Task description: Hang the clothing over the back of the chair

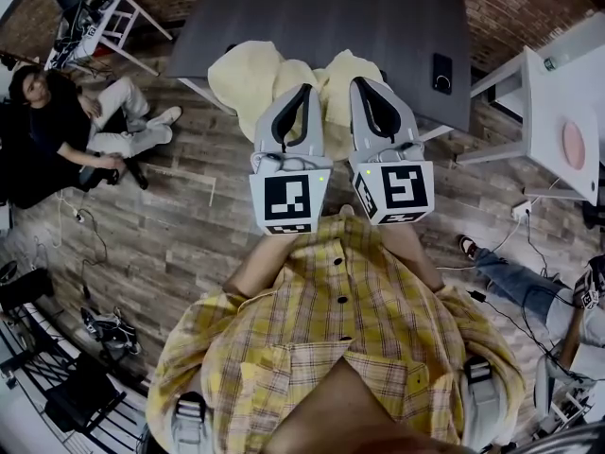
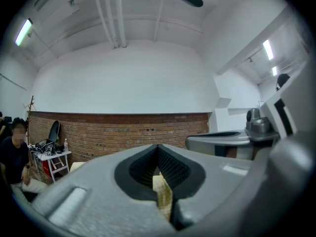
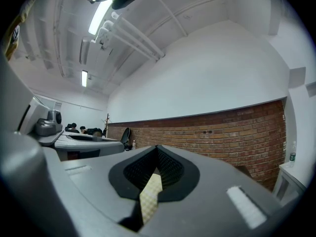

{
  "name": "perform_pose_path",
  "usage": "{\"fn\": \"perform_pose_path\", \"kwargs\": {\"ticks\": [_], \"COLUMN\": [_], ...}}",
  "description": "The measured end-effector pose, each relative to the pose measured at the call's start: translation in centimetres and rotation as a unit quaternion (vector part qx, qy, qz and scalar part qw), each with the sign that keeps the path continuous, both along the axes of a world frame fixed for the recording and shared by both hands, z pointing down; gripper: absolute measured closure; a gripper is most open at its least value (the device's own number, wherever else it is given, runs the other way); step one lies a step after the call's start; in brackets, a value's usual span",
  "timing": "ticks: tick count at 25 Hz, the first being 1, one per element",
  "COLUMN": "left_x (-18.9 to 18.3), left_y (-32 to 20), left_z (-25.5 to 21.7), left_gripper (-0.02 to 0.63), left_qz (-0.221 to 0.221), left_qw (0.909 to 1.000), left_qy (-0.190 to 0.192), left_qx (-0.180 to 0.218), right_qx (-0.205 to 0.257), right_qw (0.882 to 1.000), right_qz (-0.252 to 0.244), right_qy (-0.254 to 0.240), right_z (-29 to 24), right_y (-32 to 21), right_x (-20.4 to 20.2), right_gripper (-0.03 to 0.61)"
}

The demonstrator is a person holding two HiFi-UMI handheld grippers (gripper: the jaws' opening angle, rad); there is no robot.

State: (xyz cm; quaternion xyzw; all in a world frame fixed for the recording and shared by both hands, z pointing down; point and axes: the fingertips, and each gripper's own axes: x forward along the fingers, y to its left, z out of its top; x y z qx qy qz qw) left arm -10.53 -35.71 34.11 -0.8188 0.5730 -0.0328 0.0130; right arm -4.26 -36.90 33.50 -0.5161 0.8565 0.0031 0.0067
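seemingly the pick-up step — left gripper and right gripper were each pinched shut on a fold of the yellow clothing, bunched at the near edge of the table — so next it wanted lifting clear toward a chair back.

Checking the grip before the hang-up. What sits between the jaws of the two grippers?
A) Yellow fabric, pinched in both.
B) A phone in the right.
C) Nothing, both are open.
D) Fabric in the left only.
A: in their own views the left gripper and the right gripper each have a strip of the yellow clothing clamped between closed jaws.
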Motion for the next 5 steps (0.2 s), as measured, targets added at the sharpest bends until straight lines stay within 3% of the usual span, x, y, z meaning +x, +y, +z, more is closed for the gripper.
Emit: {"fn": "perform_pose_path", "kwargs": {"ticks": [5], "left_x": [0.01], "left_y": [-0.12], "left_z": [-0.08], "left_gripper": [0.612], "left_qz": [0.001], "left_qw": [1.0], "left_qy": [-0.001], "left_qx": [0.002], "right_qx": [-0.001], "right_qw": [1.0], "right_qz": [-0.002], "right_qy": [-0.001], "right_z": [0.02], "right_y": [-0.27], "right_x": [0.0], "right_gripper": [0.577]}}
